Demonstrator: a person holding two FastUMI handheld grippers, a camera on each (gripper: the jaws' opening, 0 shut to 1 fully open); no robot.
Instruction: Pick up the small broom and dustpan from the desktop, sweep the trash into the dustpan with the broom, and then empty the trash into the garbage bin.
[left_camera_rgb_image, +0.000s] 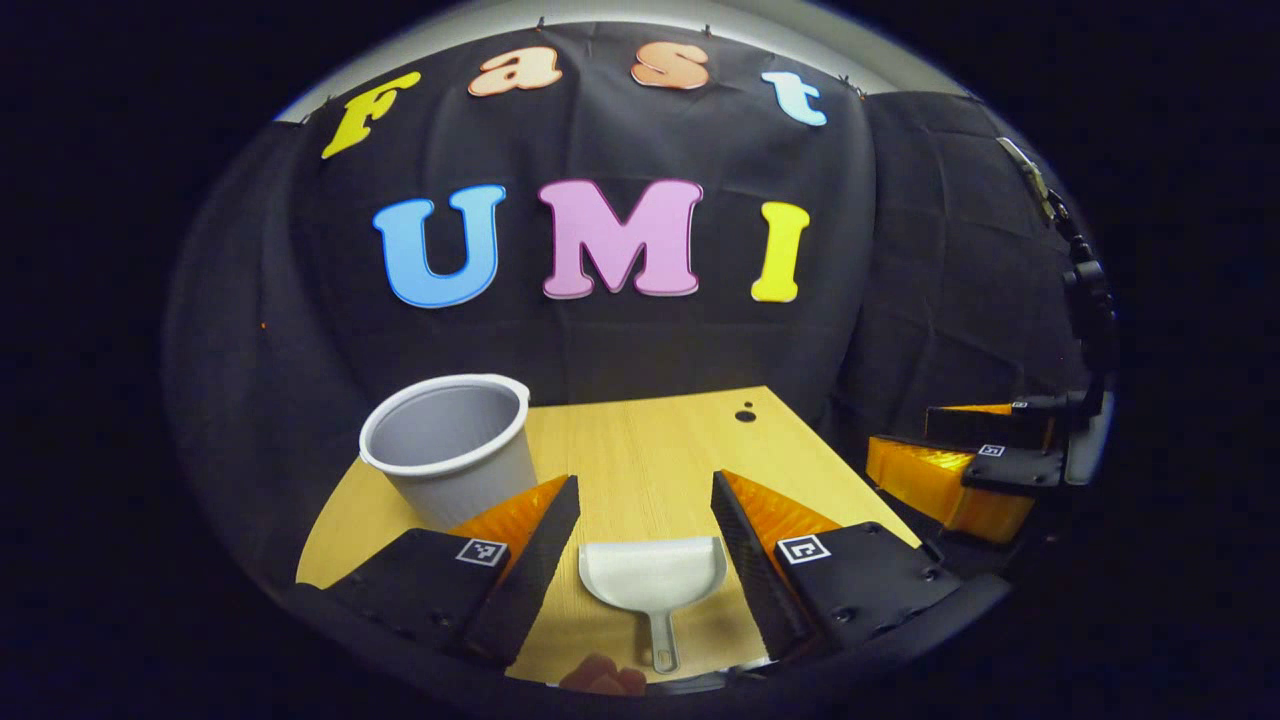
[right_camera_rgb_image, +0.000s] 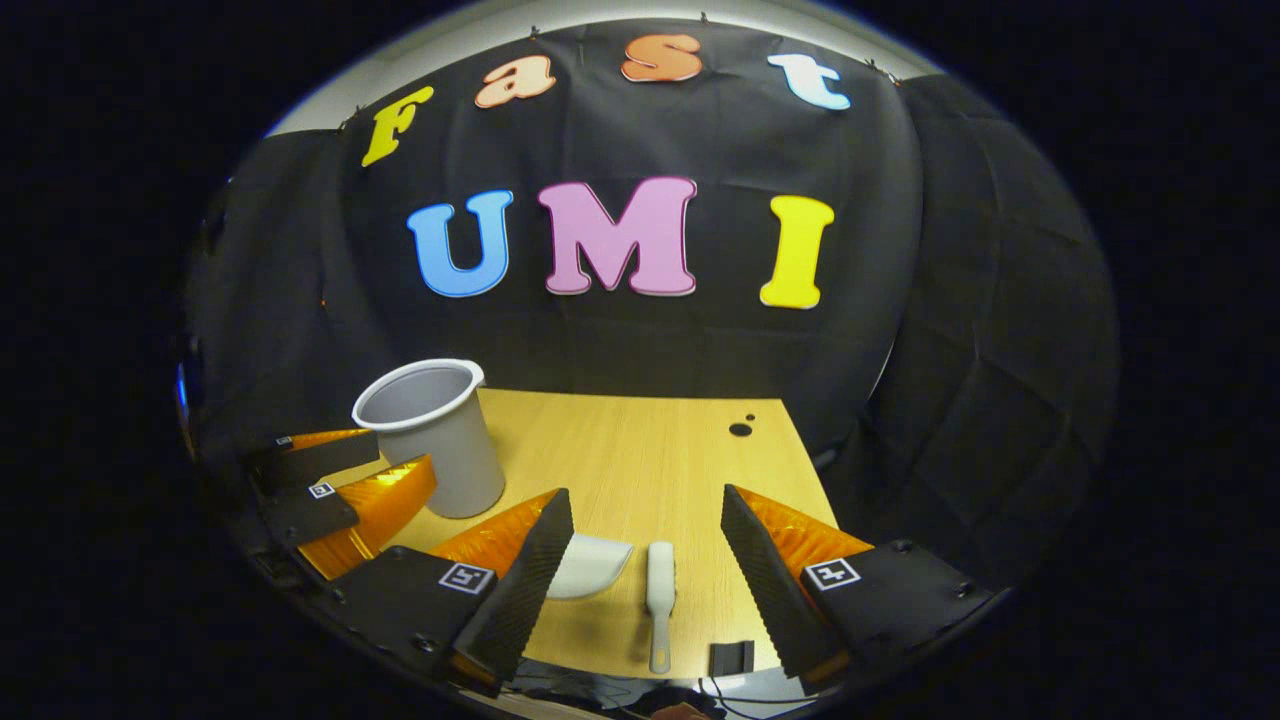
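Observation:
A small white dustpan lies on the wooden desktop, its handle pointing toward me, just below the gap of my left gripper. That gripper is open and holds nothing. In the right gripper view a small white broom lies lengthwise on the desktop, below my open, empty right gripper. The dustpan lies left of the broom, half hidden behind my left finger. A grey-white garbage bin stands upright at the desk's left, also the bin in the right gripper view.
The right gripper hangs off the desk's right edge in the left gripper view; the left gripper sits beside the bin in the right gripper view. Two dark holes mark the far right corner. A small black block sits at the front edge.

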